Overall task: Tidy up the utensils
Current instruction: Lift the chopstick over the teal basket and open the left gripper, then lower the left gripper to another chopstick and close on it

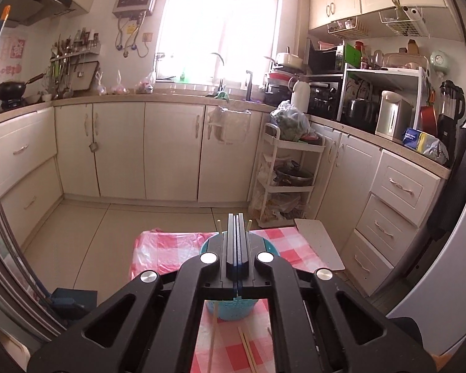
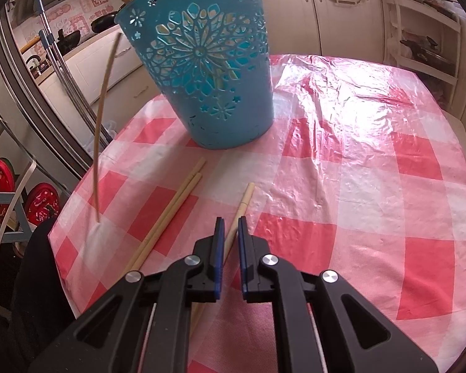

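While the checked tablecloth [image 2: 341,186] lies bare right of the blue basket [image 2: 202,71], the right gripper [image 2: 230,220] straddles a chopstick [image 2: 244,200], jaws spread; the left gripper [image 1: 236,217], pressed together, hovers above the basket.

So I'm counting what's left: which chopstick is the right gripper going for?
The lone chopstick lying between the right gripper's open fingers; the pair lies farther left.
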Tool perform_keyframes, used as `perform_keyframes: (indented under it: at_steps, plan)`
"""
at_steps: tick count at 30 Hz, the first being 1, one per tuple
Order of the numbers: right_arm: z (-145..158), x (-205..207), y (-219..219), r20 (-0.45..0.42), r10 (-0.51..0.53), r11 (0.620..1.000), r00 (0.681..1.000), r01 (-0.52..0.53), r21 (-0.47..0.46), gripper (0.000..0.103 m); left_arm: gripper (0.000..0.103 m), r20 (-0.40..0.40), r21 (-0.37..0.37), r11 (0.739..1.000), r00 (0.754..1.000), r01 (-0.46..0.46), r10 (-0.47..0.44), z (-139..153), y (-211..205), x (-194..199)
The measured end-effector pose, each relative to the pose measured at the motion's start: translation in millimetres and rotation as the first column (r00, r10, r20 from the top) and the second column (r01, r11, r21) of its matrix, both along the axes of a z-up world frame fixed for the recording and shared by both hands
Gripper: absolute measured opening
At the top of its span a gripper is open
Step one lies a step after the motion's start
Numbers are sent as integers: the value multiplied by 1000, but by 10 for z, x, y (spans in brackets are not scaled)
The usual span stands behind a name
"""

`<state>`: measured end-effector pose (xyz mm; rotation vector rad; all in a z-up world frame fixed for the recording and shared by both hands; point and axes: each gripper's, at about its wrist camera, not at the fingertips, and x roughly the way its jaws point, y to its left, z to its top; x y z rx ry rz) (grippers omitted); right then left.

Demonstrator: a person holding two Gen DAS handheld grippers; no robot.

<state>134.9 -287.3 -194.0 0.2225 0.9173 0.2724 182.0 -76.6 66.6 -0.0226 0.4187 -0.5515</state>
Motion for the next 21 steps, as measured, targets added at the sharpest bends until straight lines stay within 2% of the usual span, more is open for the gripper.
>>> perform_keyframes:
  at_steps: [4,6,7,9,11,13,15,17,21]
  plan:
    - [-6,5,-36,-4,-2,1000,1000,2,22,8,0,-66,38,999,998,-7,10,-186,-29,118]
    - [-9,9,-50,-6,-3,999,1000,4,35,9,0,-154,81,997,988,-2,15,-454,-30,224]
    - [-11,8,-51,-7,-4,999,1000,4,39,9,1,-205,125,992,978,0,26,-706,-34,309]
    - [-15,4,-58,-8,-5,999,1000,5,48,9,7,-345,190,981,938,39,29,-1197,-19,545]
    - [-18,0,-56,-7,-5,999,1000,5,50,9,15,-442,235,971,895,48,63,-1614,35,726]
    - [-16,2,-49,-7,-5,999,1000,5,52,10,22,-463,304,951,880,50,102,-1896,66,849]
    - [-16,3,-59,-8,-7,998,1000,8,58,10,31,-478,328,941,873,76,97,-2050,46,934]
    - [-18,5,-79,-10,-8,998,1000,8,66,10,37,-470,363,926,878,105,85,-2129,-51,993]
    - [-22,2,-101,-14,-10,997,1000,11,82,10,39,-455,435,889,887,142,82,-2321,-278,1144]
